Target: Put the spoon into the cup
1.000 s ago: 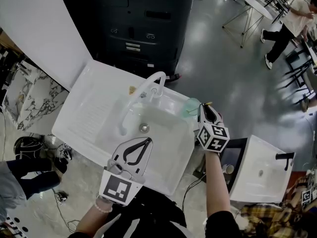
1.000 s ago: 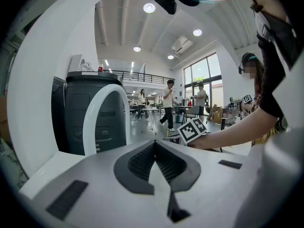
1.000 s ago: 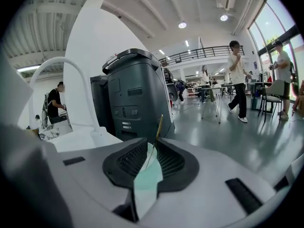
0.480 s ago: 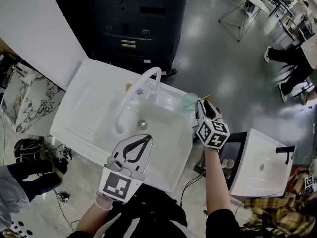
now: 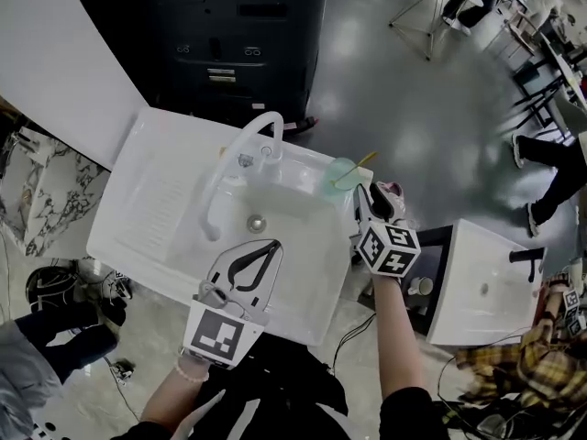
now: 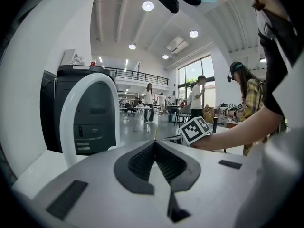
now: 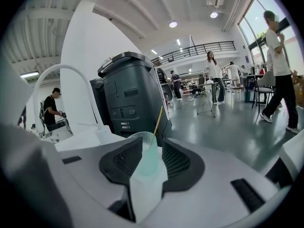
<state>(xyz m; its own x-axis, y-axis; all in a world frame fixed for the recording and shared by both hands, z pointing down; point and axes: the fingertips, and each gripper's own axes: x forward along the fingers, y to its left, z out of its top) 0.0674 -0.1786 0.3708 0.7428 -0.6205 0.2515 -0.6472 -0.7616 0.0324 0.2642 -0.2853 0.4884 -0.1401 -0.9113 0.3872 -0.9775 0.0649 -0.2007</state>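
Observation:
A translucent green cup (image 5: 342,172) stands on the far right corner of the white sink (image 5: 138,236). A thin yellow spoon (image 5: 365,160) leans in it, handle up to the right. My right gripper (image 5: 370,193) sits just short of the cup, open. Its jaws have just been opening and nothing is pressed between them. In the right gripper view the cup (image 7: 148,156) and spoon (image 7: 156,120) show through the gap of the right gripper (image 7: 152,141). My left gripper (image 5: 273,246) hovers over the sink's near edge, shut and empty. The left gripper (image 6: 155,143) is pressed tip to tip.
A curved white faucet (image 5: 234,159) arches over the basin with its drain (image 5: 257,221). A dark grey machine (image 5: 248,35) stands behind the sink. A second white sink unit (image 5: 477,282) is at the right. People walk on the grey floor beyond.
The right gripper's jaws have spread and let go of the spoon, which now leans free in the cup. That gripper has drawn back a little. The left gripper has stayed in place.

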